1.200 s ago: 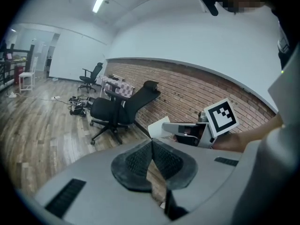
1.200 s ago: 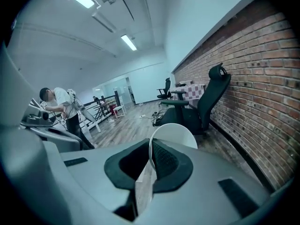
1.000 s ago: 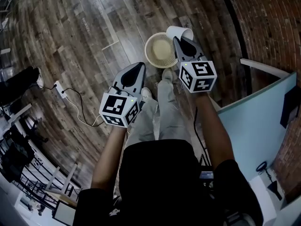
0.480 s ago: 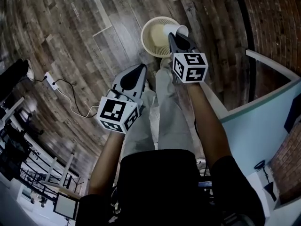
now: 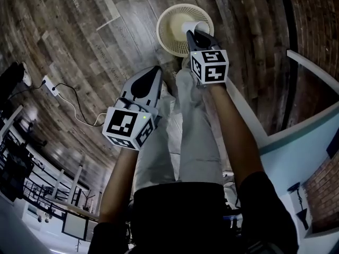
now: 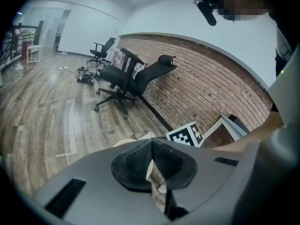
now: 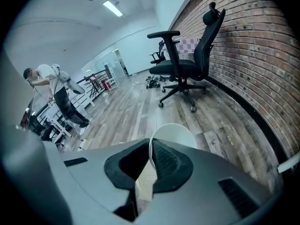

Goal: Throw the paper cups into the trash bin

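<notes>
The person stands on a wooden floor and looks down past pale trousers at a round cream trash bin. The bin stands upright on the boards just ahead of the person's feet, not far from the floor's edge where a brick wall rises. The right gripper reaches out over the bin's mouth, and its jaws are clamped on the side wall of a white paper cup. The right gripper view shows the cup's wall pinched between the two dark pads, with its open rim sticking out past the jaw tips. Seen from the head view, the cup hangs above the bin's ribbed inside, toward the rim on the person's right, and is clear of the floor. The left gripper is held lower and nearer the body, off to the left of the bin and above the left leg. In the left gripper view its jaws are pressed together at the tips, and the bin's pale rim and the right gripper's marker cube peek out beyond them. A black office chair stands on the boards close to the brick wall. A white power strip with a dark cable lies on the floor well to the left.
</notes>
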Action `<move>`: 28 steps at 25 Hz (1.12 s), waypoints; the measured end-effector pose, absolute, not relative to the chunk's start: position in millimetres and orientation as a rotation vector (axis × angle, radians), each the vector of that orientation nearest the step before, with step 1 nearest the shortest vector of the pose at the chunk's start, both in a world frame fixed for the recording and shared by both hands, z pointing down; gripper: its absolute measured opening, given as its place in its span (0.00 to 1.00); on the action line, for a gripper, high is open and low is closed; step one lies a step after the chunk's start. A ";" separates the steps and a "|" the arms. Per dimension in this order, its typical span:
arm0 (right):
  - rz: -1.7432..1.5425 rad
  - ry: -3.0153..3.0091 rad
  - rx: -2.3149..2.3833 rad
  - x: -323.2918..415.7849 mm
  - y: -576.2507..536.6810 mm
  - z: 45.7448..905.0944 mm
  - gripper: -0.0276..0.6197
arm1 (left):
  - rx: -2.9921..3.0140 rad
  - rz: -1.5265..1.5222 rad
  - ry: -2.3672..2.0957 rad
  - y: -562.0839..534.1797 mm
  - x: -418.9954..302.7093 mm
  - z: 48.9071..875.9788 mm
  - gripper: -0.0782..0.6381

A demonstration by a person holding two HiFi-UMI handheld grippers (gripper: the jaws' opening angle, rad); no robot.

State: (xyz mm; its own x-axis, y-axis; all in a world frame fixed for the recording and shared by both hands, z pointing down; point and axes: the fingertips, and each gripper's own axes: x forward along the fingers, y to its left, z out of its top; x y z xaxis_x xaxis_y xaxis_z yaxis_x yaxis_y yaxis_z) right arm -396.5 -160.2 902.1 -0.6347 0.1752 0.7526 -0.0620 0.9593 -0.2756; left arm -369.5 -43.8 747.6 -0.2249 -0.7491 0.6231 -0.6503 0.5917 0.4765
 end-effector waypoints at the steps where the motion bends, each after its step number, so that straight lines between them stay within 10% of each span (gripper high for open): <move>1: 0.349 -2.230 -0.080 -396.4 -159.8 910.1 0.07 | 1.115 -0.141 -1.947 -44.6 -370.1 753.1 0.12; 28: 0.309 -2.000 -0.079 -345.5 -149.0 1082.5 0.07 | 1.121 -0.105 -1.866 -26.8 -344.5 852.3 0.12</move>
